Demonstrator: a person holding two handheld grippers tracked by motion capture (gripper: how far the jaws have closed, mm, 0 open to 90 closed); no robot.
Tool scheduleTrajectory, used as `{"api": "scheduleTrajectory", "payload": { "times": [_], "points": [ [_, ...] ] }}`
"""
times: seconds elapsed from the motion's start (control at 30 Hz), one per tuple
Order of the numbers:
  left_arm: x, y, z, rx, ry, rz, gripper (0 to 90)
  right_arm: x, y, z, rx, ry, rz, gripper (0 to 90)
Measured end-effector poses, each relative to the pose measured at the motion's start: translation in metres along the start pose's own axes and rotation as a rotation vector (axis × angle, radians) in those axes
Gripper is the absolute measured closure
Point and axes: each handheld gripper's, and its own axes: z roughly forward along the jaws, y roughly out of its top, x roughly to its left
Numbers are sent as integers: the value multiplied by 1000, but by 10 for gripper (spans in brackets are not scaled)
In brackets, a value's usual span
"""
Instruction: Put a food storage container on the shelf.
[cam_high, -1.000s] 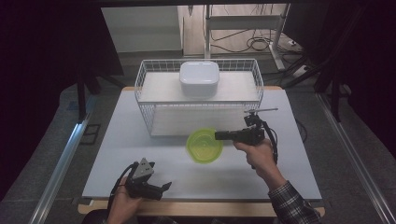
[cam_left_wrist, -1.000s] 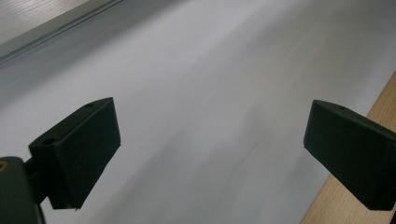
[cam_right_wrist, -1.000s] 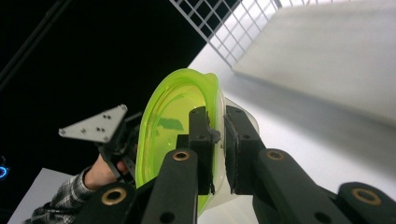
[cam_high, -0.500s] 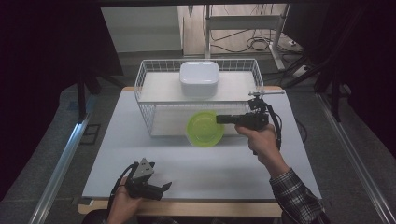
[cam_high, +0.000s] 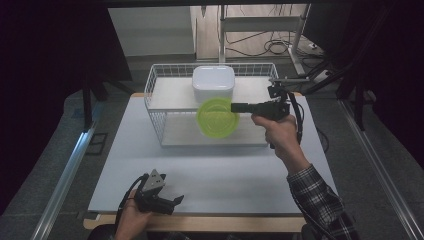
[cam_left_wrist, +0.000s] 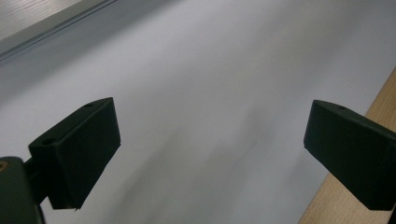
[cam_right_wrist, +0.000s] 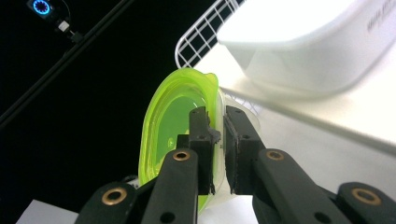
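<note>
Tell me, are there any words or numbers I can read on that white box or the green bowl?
No text can be read here.
White lidded container: small grey print runs along its side at the top right edge of the right gripper view, too small and blurred to read.
Green bowl: no writing visible.
Wire basket: no label visible.

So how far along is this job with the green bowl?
The lime-green bowl is already off the table, pinched by its rim in the right gripper in front of the white wire rack. Setting it down is left, perhaps beside the white container. The left gripper rests open.
</note>
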Motion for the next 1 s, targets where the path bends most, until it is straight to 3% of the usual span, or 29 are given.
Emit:
{"api": "scheduleTrajectory", "payload": {
  "times": [0.33,0.6,1.0],
  "points": [
    [0,0,0,2,-6,-1,34,9,28,3,-37,-15,-3,828],
    [0,0,-1,1,-12,-5,34,15,58,1,-106,-54,8,828],
    [0,0,-1,-3,-17,-10,33,8,85,16,-192,-106,91,828]
  ]
}}
